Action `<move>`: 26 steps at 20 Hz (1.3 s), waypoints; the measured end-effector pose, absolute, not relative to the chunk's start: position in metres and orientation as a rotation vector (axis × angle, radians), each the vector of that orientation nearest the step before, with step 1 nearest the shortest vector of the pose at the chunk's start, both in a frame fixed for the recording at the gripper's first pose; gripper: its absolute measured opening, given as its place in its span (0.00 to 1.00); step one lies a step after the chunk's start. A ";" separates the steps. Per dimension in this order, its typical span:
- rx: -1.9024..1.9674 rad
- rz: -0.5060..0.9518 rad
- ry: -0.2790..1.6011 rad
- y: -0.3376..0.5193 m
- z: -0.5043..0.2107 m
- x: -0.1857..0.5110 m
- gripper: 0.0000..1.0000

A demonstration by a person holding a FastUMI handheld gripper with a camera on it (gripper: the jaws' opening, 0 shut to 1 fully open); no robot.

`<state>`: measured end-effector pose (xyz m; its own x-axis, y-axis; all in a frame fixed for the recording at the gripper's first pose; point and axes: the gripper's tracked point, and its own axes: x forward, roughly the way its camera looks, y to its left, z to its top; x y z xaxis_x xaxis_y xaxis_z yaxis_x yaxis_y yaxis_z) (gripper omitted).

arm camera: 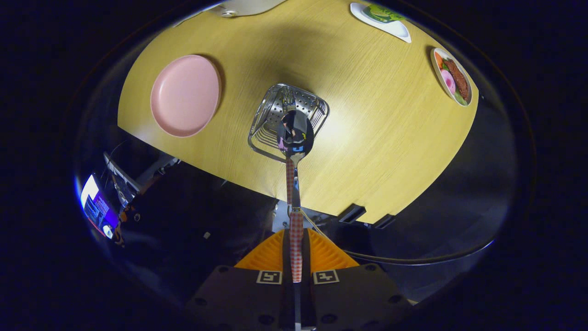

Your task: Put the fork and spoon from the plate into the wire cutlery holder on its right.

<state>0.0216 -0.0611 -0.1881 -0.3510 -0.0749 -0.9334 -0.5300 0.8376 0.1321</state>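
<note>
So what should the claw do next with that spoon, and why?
Probably lower it straight down and then let go. The claw is shut on the spoon by its checkered handle, bowl end hanging above the wire cutlery holder, where the fork seems to stand already. The pink plate is bare.

Wood table (367, 138), light grain, curved edge on near side. Far right edge: oval dish (451, 77) w/ mixed food, red, pink, green, orange bits. Far edge, next to it: white dish (386, 25) w/ green stuff on top. Far edge twd left: pale rounded item (241, 7), partly cut off, can't tell what. Under near edge: two dark brackets (363, 215). Below table on left: lit screen (94, 204), w/ cables & dark gear beside it. Black cable (413, 259) runs along floor below near edge. Floor dark.
</note>
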 end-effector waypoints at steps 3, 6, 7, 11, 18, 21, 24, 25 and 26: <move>-0.488 0.482 1.932 -0.051 -0.201 0.028 0.10; -0.511 0.467 1.982 -0.040 -0.207 0.030 0.10; -0.519 0.464 1.988 -0.038 -0.211 0.031 0.10; -0.525 0.458 1.986 -0.024 -0.220 0.042 0.10; -0.508 0.441 1.960 -0.021 -0.224 0.053 0.12; -0.496 0.441 1.962 -0.019 -0.223 0.055 0.12; -0.491 0.447 1.958 -0.018 -0.225 0.057 0.14; -0.490 0.449 1.953 -0.017 -0.225 0.058 0.14; -0.488 0.451 1.949 -0.017 -0.227 0.058 0.14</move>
<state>0.0580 -0.0170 -0.2273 -0.3870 -0.1363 -0.9120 -0.5231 0.8469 0.0954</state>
